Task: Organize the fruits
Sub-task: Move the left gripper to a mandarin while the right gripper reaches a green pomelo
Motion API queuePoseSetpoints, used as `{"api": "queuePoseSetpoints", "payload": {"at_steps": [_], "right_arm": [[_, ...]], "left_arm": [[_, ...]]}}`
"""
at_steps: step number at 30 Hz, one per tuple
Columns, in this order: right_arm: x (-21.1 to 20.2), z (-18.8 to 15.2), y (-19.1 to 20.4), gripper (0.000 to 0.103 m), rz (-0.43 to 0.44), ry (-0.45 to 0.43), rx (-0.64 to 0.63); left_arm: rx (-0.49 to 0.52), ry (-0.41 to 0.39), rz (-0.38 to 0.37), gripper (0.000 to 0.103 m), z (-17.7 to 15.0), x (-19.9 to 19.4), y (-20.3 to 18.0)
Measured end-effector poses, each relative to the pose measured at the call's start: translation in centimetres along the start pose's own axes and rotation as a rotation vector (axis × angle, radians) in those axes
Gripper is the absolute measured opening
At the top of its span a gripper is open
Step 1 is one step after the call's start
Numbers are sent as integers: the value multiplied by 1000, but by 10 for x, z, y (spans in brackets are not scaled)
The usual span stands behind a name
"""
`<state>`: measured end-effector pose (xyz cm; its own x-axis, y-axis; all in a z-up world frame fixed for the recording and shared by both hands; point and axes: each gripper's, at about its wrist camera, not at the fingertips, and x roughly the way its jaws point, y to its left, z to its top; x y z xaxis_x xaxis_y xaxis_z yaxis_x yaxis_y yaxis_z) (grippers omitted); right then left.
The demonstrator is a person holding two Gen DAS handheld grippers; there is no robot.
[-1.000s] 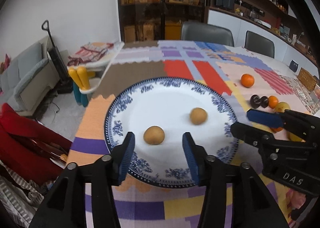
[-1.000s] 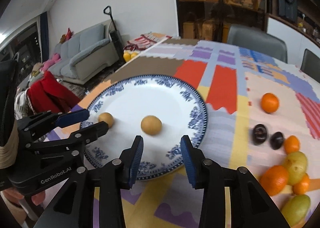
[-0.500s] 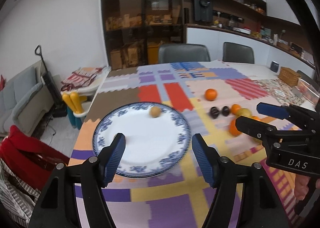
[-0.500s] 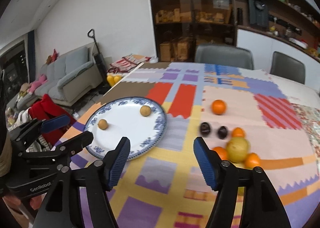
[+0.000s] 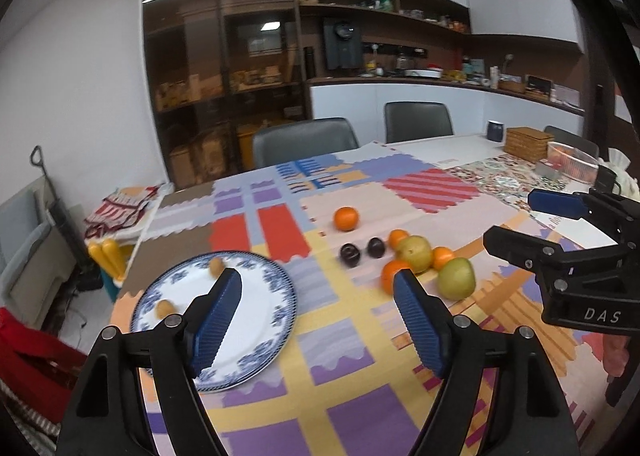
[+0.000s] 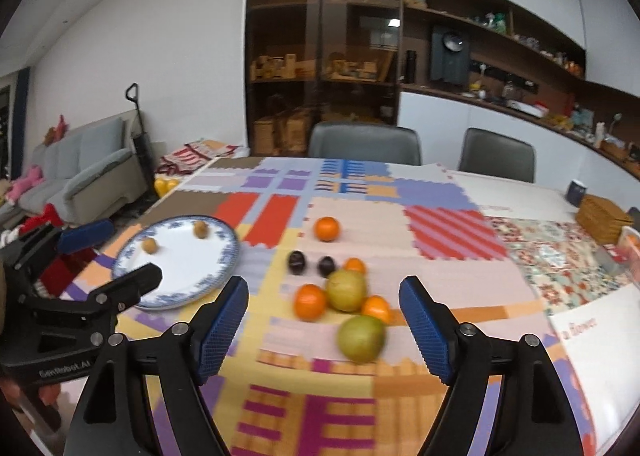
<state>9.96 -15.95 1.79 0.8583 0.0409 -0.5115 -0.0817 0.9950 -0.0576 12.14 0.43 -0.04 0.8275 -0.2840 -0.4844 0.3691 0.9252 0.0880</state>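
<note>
Both grippers, left gripper (image 5: 318, 316) and right gripper (image 6: 324, 326), hover with fingers apart, empty. Two fruits sit on the plate (image 6: 224, 256); the clustered fruit (image 6: 346, 290) stays on the worktop. Risk: nudging one fruit rolls its neighbours.

Bare patchwork worktop (image 6: 328, 408) in front of fruit cluster (image 6: 346, 298): open approach. Plate (image 6: 224, 256) left of cluster, clear strip between. 2 plums (image 6: 312, 264) and lone orange (image 6: 326, 228) beyond cluster.
</note>
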Motion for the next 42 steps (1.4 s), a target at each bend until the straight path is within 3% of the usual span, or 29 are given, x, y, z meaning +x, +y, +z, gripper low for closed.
{"api": "queuePoseSetpoints", "payload": {"at_steps": [12, 25, 35, 42], "right_arm": [[15, -31, -17, 78, -65, 74, 1], [60, -57, -31, 78, -45, 199, 29], [88, -62, -34, 77, -6, 260, 41], [104, -64, -40, 68, 44, 304, 78]], "left_arm": [[110, 11, -145, 78, -2, 41, -21], [249, 97, -260, 77, -14, 100, -40], [285, 172, -326, 77, -12, 137, -46], [270, 236, -386, 65, -6, 157, -51]]}}
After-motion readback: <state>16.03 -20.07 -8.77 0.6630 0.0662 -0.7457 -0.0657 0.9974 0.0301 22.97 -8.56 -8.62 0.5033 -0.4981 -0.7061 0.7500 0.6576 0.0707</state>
